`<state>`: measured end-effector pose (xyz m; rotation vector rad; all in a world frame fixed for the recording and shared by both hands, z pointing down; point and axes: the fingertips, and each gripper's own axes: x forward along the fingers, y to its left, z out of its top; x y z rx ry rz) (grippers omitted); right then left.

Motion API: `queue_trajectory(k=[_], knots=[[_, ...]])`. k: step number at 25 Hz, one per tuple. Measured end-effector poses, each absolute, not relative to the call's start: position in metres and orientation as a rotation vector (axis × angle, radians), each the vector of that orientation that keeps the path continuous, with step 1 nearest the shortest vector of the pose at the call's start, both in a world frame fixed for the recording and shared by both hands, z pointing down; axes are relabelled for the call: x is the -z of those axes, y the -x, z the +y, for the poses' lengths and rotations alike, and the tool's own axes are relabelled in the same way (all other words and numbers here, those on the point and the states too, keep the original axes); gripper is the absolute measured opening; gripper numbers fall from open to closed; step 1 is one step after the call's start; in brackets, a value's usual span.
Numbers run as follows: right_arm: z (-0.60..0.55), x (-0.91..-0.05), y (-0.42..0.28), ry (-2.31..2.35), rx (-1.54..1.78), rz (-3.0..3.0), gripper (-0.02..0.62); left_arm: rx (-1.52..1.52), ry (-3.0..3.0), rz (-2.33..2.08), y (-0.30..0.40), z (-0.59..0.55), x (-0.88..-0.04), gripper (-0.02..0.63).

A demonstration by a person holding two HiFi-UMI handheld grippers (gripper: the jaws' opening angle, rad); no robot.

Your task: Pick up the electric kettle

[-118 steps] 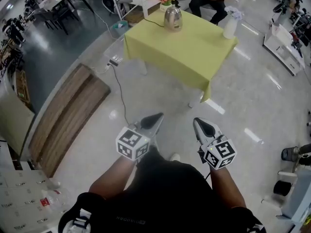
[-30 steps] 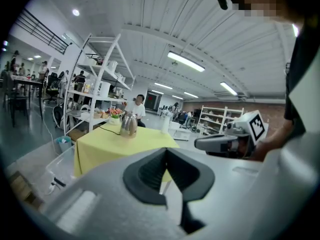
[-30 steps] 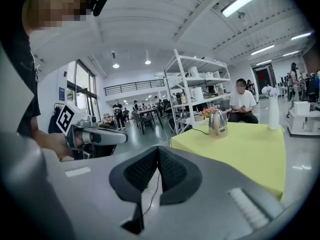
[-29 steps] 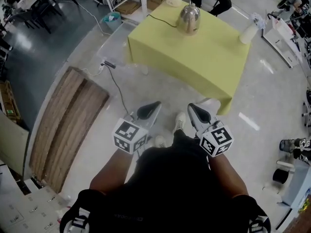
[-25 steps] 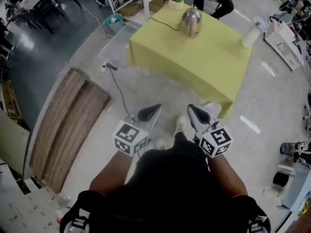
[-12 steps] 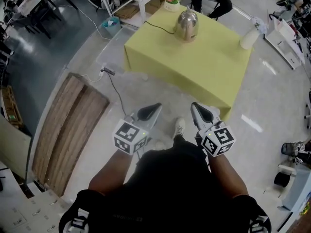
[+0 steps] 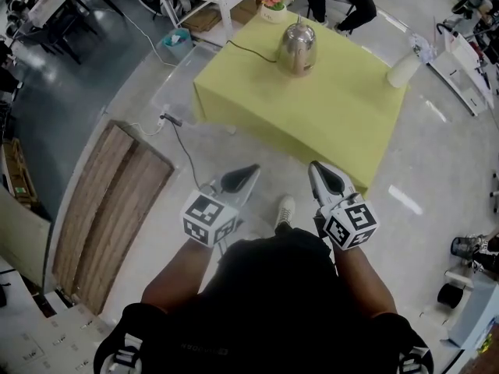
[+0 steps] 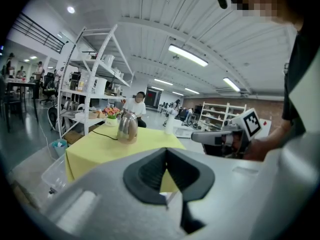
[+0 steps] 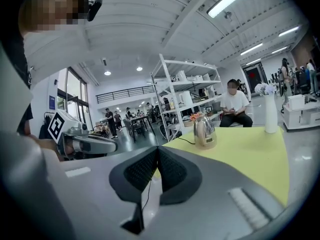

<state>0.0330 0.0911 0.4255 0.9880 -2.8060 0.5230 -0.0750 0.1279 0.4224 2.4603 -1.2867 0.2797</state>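
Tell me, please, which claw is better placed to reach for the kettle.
Right, narrowly. The right claw lines up closer with the kettle than the left claw. Both are shut, empty and short of the table.

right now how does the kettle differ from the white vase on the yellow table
The kettle is shiny metal; the white vase is plain white. The kettle is squat with a black cord trailing off; the vase is slim, no cord. Both stand upright on the yellow table.
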Motion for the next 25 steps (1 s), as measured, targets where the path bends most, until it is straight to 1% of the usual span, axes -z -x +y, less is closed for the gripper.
queue_trajectory(k=[17, 25], knots=[[0.004, -0.424, -0.063, -0.966, -0.514, -2.84, 0.005, -0.26, -2.415, -1.327, 0.046, 0.045, -0.422, 0.002], [-0.032, -0.425, -0.09, -0.974, -0.522, -2.859, 0.005, -0.283, -2.408, -1.359, 0.026, 0.013, -0.422, 0.002]])
